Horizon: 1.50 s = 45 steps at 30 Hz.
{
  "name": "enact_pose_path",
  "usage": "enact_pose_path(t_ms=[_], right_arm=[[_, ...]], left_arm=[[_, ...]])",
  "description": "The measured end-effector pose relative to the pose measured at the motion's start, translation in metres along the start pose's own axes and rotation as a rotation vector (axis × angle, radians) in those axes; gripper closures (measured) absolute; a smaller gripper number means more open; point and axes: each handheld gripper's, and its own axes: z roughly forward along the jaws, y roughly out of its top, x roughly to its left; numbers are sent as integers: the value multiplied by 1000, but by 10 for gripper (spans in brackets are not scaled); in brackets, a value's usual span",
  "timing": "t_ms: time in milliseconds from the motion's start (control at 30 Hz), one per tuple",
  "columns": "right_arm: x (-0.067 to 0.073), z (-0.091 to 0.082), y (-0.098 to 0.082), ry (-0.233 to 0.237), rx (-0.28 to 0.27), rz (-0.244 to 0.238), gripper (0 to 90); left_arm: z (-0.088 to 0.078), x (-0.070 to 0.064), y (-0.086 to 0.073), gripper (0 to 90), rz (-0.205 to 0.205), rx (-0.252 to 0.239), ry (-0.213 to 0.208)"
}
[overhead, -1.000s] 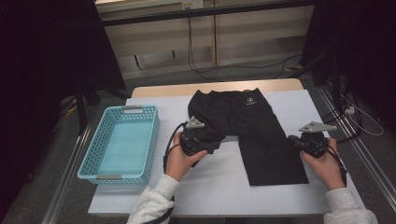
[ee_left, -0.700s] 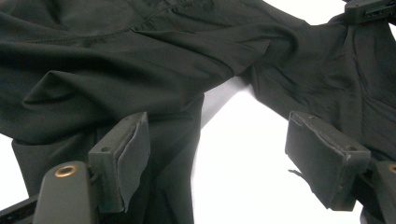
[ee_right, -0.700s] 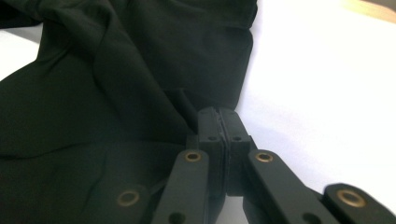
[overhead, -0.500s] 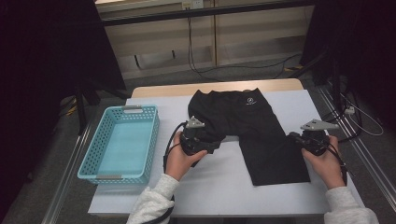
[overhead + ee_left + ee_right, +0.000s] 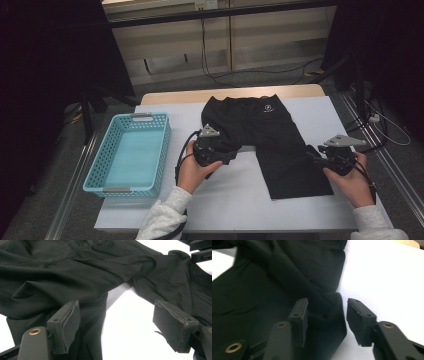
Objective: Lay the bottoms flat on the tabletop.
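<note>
On the white worktop (image 5: 305,210), right of the blue basket (image 5: 131,152), black shorts (image 5: 270,135) lie flat. Left gripper (image 5: 216,152) gapes wide over one leg; right gripper (image 5: 327,159), half-open, straddles a raised hem fold. Both should probably bite deep before lifting.

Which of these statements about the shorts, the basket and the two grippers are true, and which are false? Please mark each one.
1. The blue basket has nothing in it. True.
2. The black shorts lie inside the basket. False: they lie spread on the white table, to the right of the basket.
3. The left gripper is open. True: its jaws stand wide apart over the cloth.
4. The right gripper is clamped shut on the cloth. False: a gap shows between its jaws, with a fold of the shorts' edge lying in it.
5. The shorts are red. False: they are black, with a small light logo at the waistband.
</note>
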Motion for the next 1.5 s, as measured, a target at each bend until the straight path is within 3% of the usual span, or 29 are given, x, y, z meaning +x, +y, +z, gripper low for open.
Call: enact_pose_path(t_ms=[167,267,400,500,700,933,1100,1200,1300,1367,1433,1500], right_arm=[[11,-12,-6,18,9,4,408],[15,-19,-13,33,17,10,415],[20,-25,-26,51,58,8,520],[23,-28,-35,55,107,-28,578],[32,-28,-31,111,73,-49,604],[64,-12,-11,204,38,-71,564],[83,2,5,230,-2,-71,568],[97,13,12,264,1,-62,566],[118,25,19,276,27,-124,563],[128,38,18,279,79,-148,584],[131,42,19,256,72,-163,621],[130,42,21,253,86,-170,768]], left_arm=[[0,-1,1,220,0,-4,-6],[0,-1,2,220,-2,-10,-11],[0,-2,3,218,3,-10,-8],[-1,-3,3,219,6,-12,-11],[2,-4,4,218,7,-12,-15],[3,-4,4,219,14,-4,-12],[6,-4,3,219,17,2,-13],[7,-4,1,219,12,9,-10],[7,-3,1,219,13,11,-7],[6,-3,1,219,11,12,-6],[6,-3,0,219,13,11,-6],[6,-1,-2,220,11,15,-6]])
